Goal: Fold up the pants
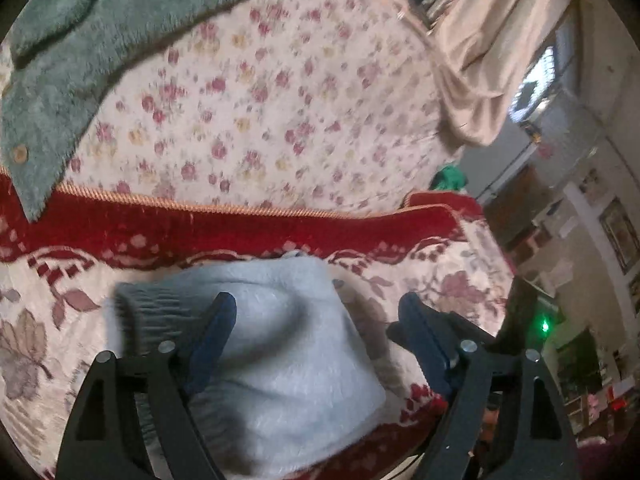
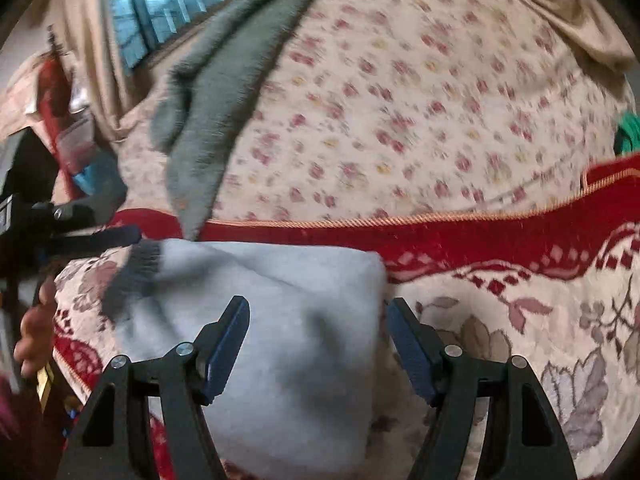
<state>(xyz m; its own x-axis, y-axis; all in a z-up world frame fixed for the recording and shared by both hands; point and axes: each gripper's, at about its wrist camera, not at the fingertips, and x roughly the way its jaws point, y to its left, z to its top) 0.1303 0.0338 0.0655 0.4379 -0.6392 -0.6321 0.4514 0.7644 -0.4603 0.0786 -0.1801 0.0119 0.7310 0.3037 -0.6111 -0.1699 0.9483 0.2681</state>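
Note:
The pale blue-grey pants (image 1: 280, 360) lie folded into a compact bundle on a red and cream floral blanket (image 1: 60, 320); a darker ribbed waistband (image 1: 152, 312) shows at the bundle's left end. My left gripper (image 1: 318, 312) is open, just above the bundle, its jaws wide apart with nothing between them. In the right wrist view the same pants (image 2: 288, 360) lie under my right gripper (image 2: 318, 316), which is open and empty with its jaws wide apart. The left gripper (image 2: 100, 236) also shows at the bundle's left end in that view.
A grey-green fuzzy garment (image 1: 60, 80) lies at the back left on a rose-print sheet (image 1: 280, 100); it also shows in the right wrist view (image 2: 224, 80). Beige curtains (image 1: 480, 60) hang behind. The bed's edge and a cluttered room (image 1: 580, 280) are on the right. A green item (image 1: 450, 178) sits past the blanket.

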